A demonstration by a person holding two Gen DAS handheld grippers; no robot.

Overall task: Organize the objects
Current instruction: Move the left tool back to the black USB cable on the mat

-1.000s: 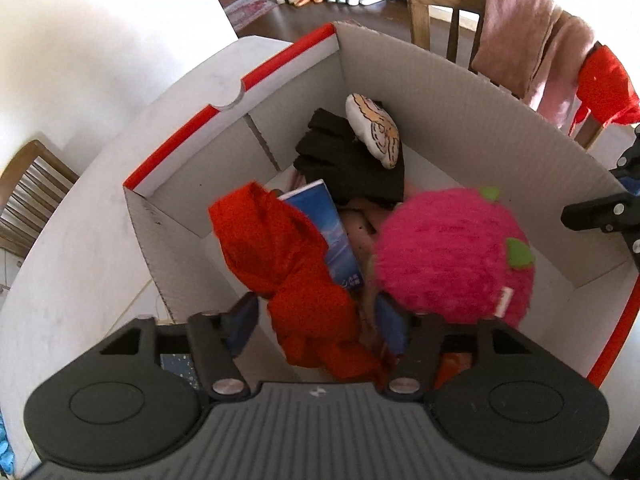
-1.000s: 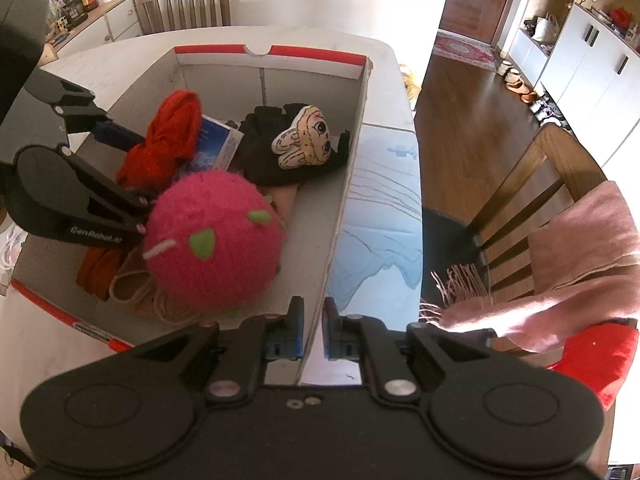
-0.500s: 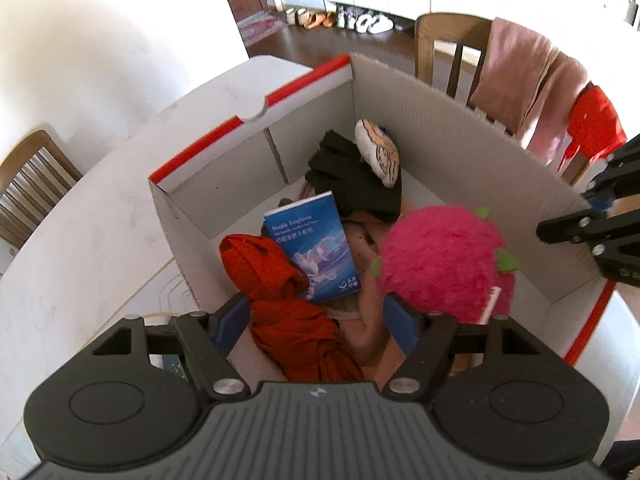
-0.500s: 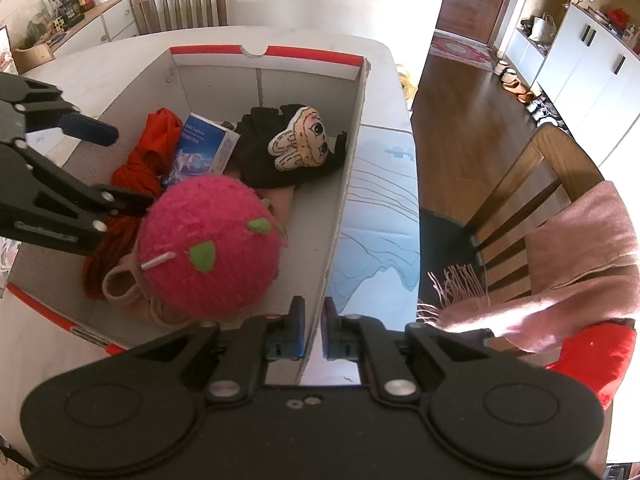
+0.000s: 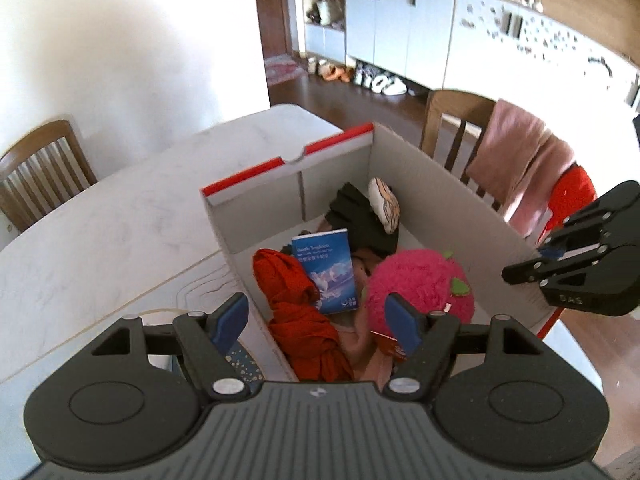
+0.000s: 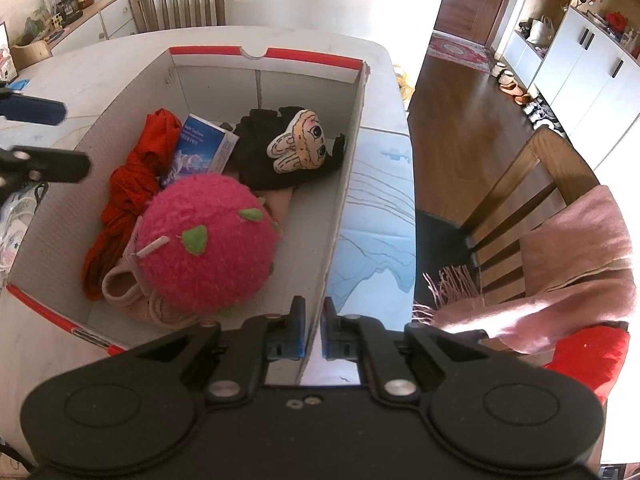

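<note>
A white table (image 5: pixel 100 248) bears a cardboard box (image 6: pixel 340 200) holding 1 red cloth (image 5: pixel 296 308). The left gripper (image 5: pixel 316 316) gapes empty above it; the right gripper (image 6: pixel 314 328) pinches the box wall.

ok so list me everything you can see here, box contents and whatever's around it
box: 1, white card with red edges, on the table
plush ball: 1, pink with green spots, in the box's near end
red cloth: 1, along the box's left wall
blue booklet: 1, leaning beside the red cloth
black gloves: dark bundle, count unclear, box's far end
tooth-shaped plush: 1, cream, on the gloves
table: 1, white
chairs: 2 in the right view, brown wood
pink scarf: 1, draped on the near chair
left claw: open, empty, above the box's near end
right claw: shut on the box wall
</note>
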